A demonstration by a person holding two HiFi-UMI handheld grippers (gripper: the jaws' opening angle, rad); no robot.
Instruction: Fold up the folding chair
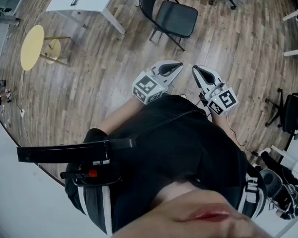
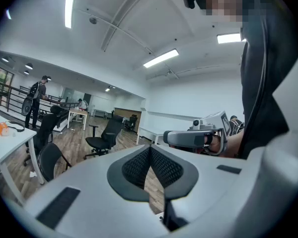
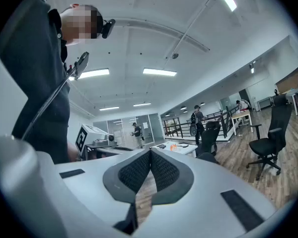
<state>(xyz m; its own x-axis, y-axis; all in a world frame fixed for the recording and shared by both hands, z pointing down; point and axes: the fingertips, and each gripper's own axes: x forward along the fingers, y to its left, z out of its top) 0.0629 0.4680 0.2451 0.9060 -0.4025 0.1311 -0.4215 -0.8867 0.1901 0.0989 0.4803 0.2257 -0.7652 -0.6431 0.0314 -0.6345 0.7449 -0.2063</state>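
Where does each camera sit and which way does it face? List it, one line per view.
Head view: on the person's head, facing steeply down at the wooden floor, folding chair, left gripper and right gripper, both shut; the person's torso shows.
Left gripper view: on the left gripper, facing level along its jaws across the office; torso at right.
Right gripper view: on the right gripper, likewise level; torso at left.
Shared: each gripper view shows the other gripper and the white table.
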